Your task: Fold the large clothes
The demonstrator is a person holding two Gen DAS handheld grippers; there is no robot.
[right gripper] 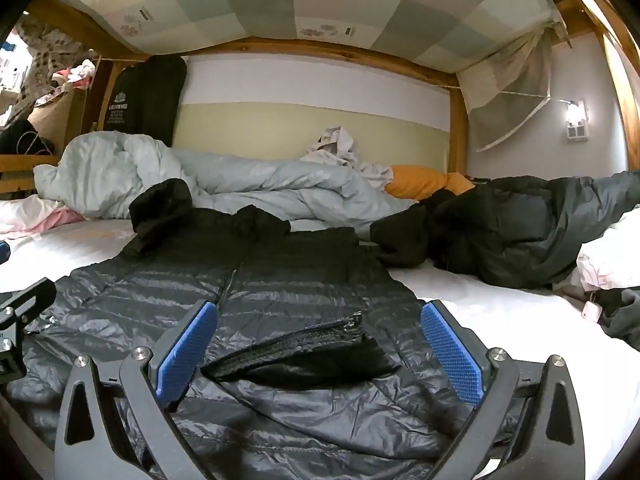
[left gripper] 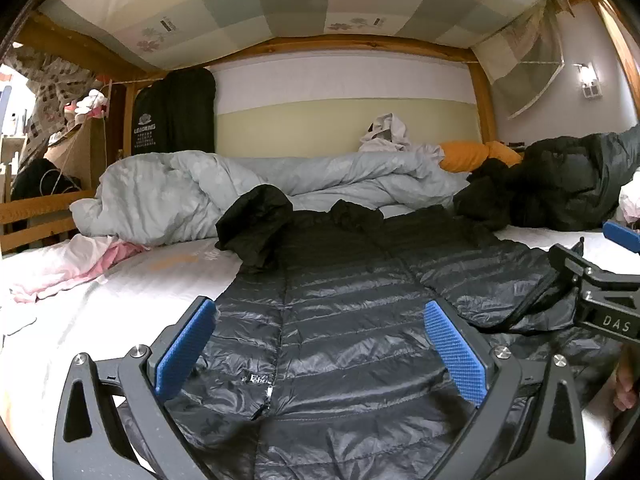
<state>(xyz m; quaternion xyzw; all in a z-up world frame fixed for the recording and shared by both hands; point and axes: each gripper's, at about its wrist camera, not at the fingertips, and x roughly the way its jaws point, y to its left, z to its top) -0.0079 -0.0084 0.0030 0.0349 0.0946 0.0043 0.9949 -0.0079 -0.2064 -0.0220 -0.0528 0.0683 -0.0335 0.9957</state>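
While the black puffer jacket (left gripper: pixel 340 320) lies spread flat on the white bed (right gripper: pixel 500 300), both the left gripper (left gripper: pixel 320 344) and right gripper (right gripper: pixel 320 344) hover over it with jaws wide and empty, and its light, soft, slippery shell probably wants pinching at hem or zipper edge

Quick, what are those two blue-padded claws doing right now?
Left hand-held gripper: open, holding nothing.
Right hand-held gripper: open, holding nothing.
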